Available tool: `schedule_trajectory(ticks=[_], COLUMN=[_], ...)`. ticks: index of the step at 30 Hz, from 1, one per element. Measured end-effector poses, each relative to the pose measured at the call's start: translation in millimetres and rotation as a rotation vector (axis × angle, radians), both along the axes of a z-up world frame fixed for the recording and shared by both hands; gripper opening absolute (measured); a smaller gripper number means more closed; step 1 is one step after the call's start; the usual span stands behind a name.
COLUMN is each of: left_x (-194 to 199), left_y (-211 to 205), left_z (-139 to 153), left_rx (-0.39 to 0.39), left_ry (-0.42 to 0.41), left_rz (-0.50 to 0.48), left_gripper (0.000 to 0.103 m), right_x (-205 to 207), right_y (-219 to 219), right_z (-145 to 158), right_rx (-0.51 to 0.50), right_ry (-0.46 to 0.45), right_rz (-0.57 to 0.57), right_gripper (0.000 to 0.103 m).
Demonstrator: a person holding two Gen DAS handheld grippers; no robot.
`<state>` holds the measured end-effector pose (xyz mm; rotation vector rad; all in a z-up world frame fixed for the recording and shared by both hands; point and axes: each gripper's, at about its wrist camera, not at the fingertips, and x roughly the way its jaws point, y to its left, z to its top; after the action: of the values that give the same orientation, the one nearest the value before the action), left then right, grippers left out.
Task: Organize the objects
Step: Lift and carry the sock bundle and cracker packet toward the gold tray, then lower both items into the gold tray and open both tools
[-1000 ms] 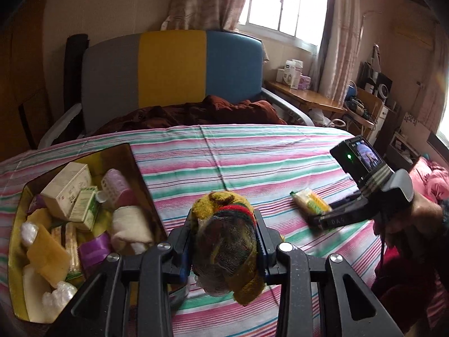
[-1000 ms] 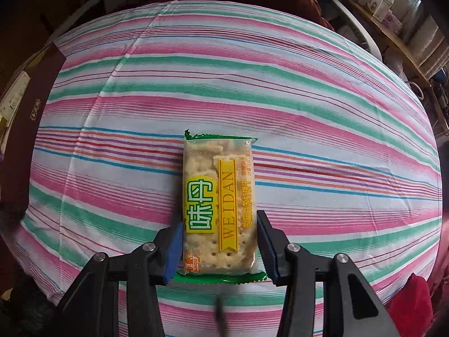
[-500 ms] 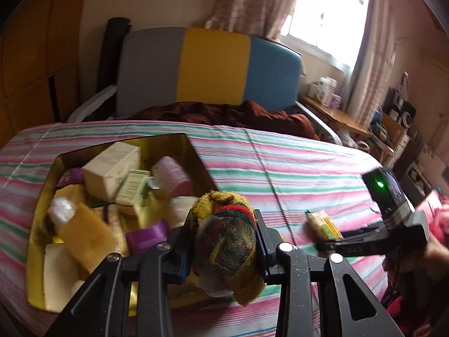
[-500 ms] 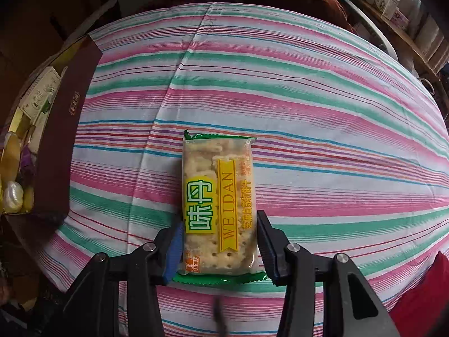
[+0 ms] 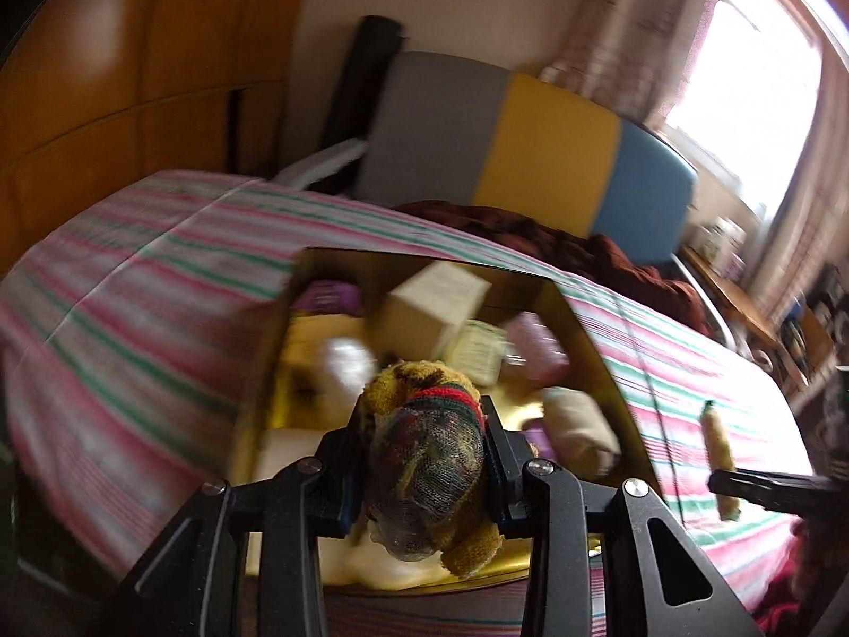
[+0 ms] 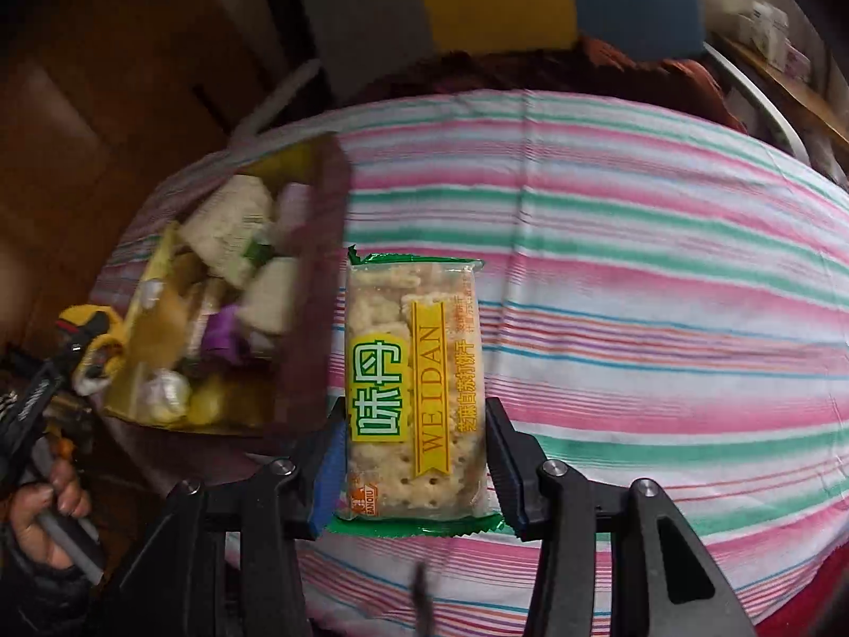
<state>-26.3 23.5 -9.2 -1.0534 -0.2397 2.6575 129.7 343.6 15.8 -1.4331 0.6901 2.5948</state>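
My left gripper [image 5: 424,451] is shut on a bundled yellow, red and green knitted cloth [image 5: 430,456] and holds it over the near end of the gold-lined box [image 5: 589,329]. The box holds several small cartons and soft packets. My right gripper [image 6: 414,451] is shut on a clear cracker packet [image 6: 414,371] with yellow "WEIDAN" labels, held above the striped cloth just right of the box [image 6: 313,276]. The cracker packet [image 5: 719,456] and right gripper also show at the right edge of the left wrist view. The left gripper with the cloth [image 6: 85,339] shows at the left of the right wrist view.
A pink, green and white striped cloth [image 6: 637,276] covers the surface. A grey, yellow and blue headboard [image 5: 530,159] with a dark red blanket [image 5: 557,244] lies behind. A wooden wall [image 5: 132,79] is at the left, shelves and a window at the right.
My left gripper has swung left with the knitted cloth, from beside the box to over it. My right gripper has carried the cracker packet left, toward the box's right wall.
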Motion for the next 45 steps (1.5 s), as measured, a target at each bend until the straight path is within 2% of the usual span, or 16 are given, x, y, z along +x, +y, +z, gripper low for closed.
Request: schedule_trajectory(ticks=[4, 8, 14, 20, 22, 28, 34, 38, 41, 45], left_x=[5, 10, 12, 5, -3, -26, -44, -47, -38, -26], left_y=[-35, -53, -43, -9, 1, 16, 30, 31, 29, 23], left_z=[-1, -3, -13, -25, -33, -40, -50, -58, -55, -51], left_rx=[0.003, 0.005, -0.01, -0.072, -0.09, -0.127, -0.154, -0.145, -0.139, -0.139], left_ry=[-0.003, -0.01, -0.038, -0.06, -0.098, -0.12, -0.139, -0.156, -0.141, -0.125], left_rz=[0.071, 0.108, 0.062, -0.026, -0.045, -0.053, -0.067, -0.064, -0.095, -0.098], left_gripper=[0.037, 0.037, 0.037, 0.037, 0.037, 0.037, 0.037, 0.037, 0.041, 0.052], right_x=[-35, -71, -103, -121, -127, -141, -141, -146, -150, -153], right_y=[-37, -73, -101, -107, -110, -111, -117, -120, -118, -116], right_z=[0, -13, -25, -38, -41, -56, -58, -69, -77, -82], right_rx=[0.007, 0.04, 0.064, 0.055, 0.056, 0.06, 0.07, 0.087, 0.084, 0.099], right_ry=[0.076, 0.086, 0.059, 0.046, 0.043, 0.017, 0.029, 0.001, -0.017, -0.021], right_rz=[0.102, 0.18, 0.192, 0.225, 0.228, 0.251, 0.281, 0.284, 0.275, 0.305], right_gripper=[0.048, 0.048, 0.048, 0.048, 0.049, 0.049, 0.047, 0.045, 0.045, 0.044])
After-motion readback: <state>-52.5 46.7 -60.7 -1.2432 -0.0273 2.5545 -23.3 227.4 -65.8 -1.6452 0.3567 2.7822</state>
